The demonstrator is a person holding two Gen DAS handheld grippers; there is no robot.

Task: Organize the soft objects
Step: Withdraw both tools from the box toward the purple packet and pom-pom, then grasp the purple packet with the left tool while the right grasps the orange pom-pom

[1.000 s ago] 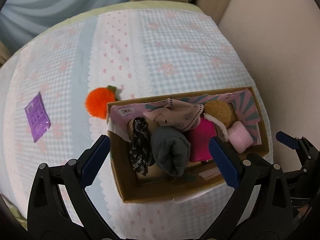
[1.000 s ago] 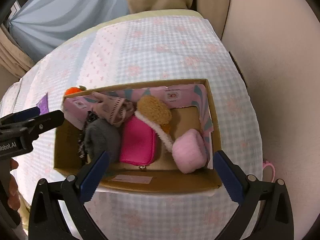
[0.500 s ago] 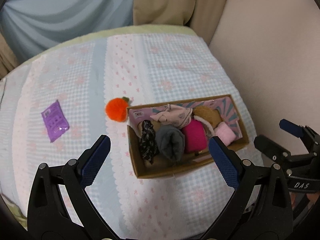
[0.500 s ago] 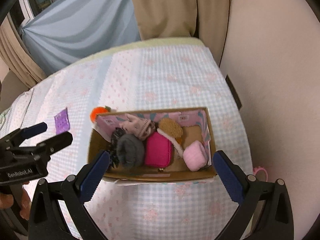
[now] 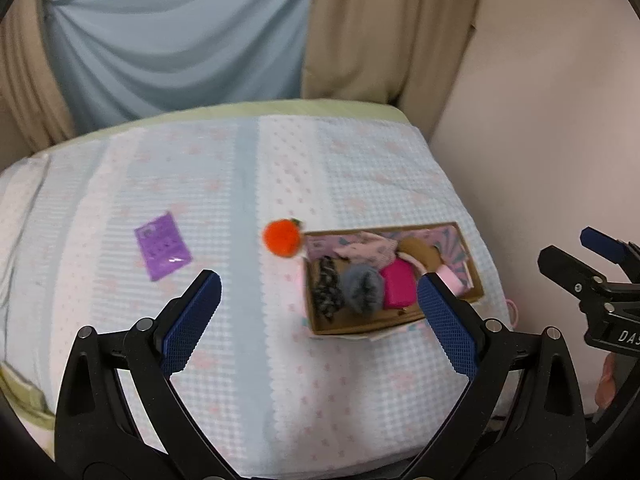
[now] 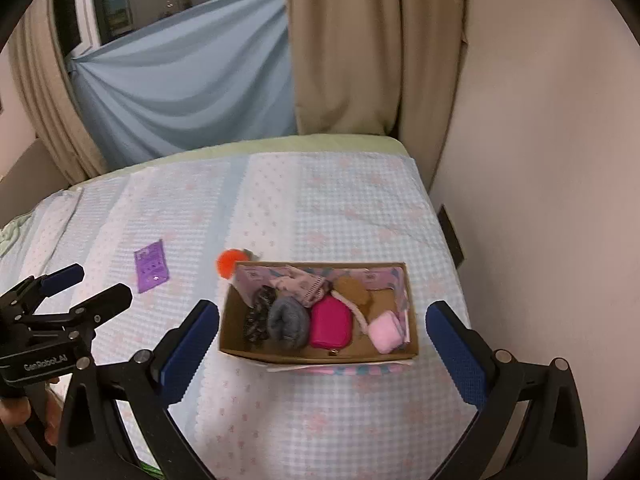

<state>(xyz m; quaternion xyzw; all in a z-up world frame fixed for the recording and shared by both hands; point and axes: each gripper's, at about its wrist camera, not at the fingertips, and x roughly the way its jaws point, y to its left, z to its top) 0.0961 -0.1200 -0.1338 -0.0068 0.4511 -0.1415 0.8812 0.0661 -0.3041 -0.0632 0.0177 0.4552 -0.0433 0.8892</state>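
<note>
Nearly done: open cardboard box [image 6: 320,354] at bed's right edge packed; fuzzy orange pom-pom [image 5: 281,237] touching its outside corner, flat purple packet [image 5: 162,245] mid-bed, both left out. Left gripper [image 5: 318,318], right gripper [image 6: 322,346] spread wide, empty.

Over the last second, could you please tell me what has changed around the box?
Both claws drew back and up from the cardboard box, so it looks smaller in both views. The left claw and right claw remain open and empty. The box contents, the orange pompom beside it and the purple packet have not moved.
</note>
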